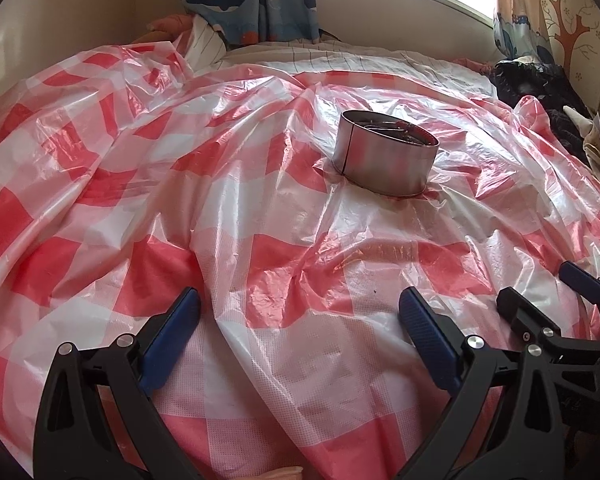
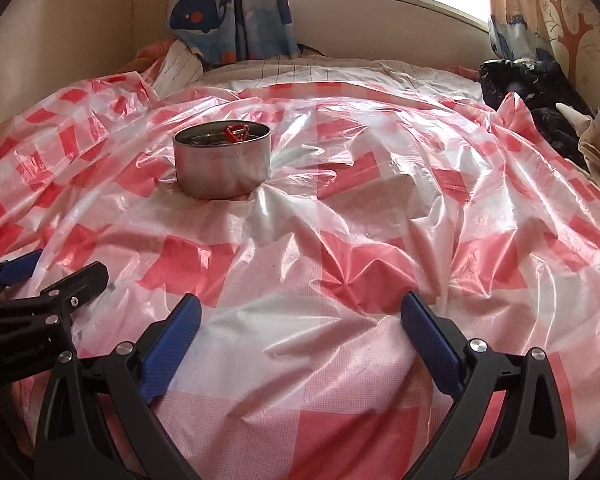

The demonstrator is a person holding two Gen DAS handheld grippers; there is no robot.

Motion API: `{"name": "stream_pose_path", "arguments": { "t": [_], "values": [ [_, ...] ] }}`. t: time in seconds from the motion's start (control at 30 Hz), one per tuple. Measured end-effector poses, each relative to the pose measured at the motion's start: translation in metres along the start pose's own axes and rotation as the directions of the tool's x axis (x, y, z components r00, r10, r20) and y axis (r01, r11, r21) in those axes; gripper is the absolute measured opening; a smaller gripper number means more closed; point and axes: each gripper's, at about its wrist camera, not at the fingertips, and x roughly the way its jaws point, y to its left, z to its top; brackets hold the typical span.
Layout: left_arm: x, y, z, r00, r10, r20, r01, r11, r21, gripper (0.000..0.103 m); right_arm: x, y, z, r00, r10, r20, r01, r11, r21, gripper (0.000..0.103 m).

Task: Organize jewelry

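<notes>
A round metal tin stands on the red-and-white checked plastic sheet that covers the bed. Inside the tin lies a red beaded bracelet among darker jewelry. My left gripper hovers low over the sheet, well short of the tin, jaws wide and empty. My right gripper is likewise open with nothing between its blue pads. The two grippers sit side by side: the right one's fingers show at the left view's right edge, the left one's fingers at the right view's left edge.
Whale-print curtains hang below a window at the back. Dark clothing and pale fabric are piled at the far right by the wall. A striped bedsheet shows beyond the plastic sheet. The sheet is crumpled with raised folds.
</notes>
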Motion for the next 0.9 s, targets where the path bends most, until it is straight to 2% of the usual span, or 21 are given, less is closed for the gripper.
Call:
{"name": "stream_pose_path", "arguments": {
  "t": [0.9],
  "values": [
    [0.0035,-0.0052,0.0024,0.999,0.033,-0.012,-0.033,0.999,0.017,0.096,0.0007,0.0009,-0.0012,1.0,-0.004,0.003,0.004,1.0,-0.004,0.096]
  ]
}}
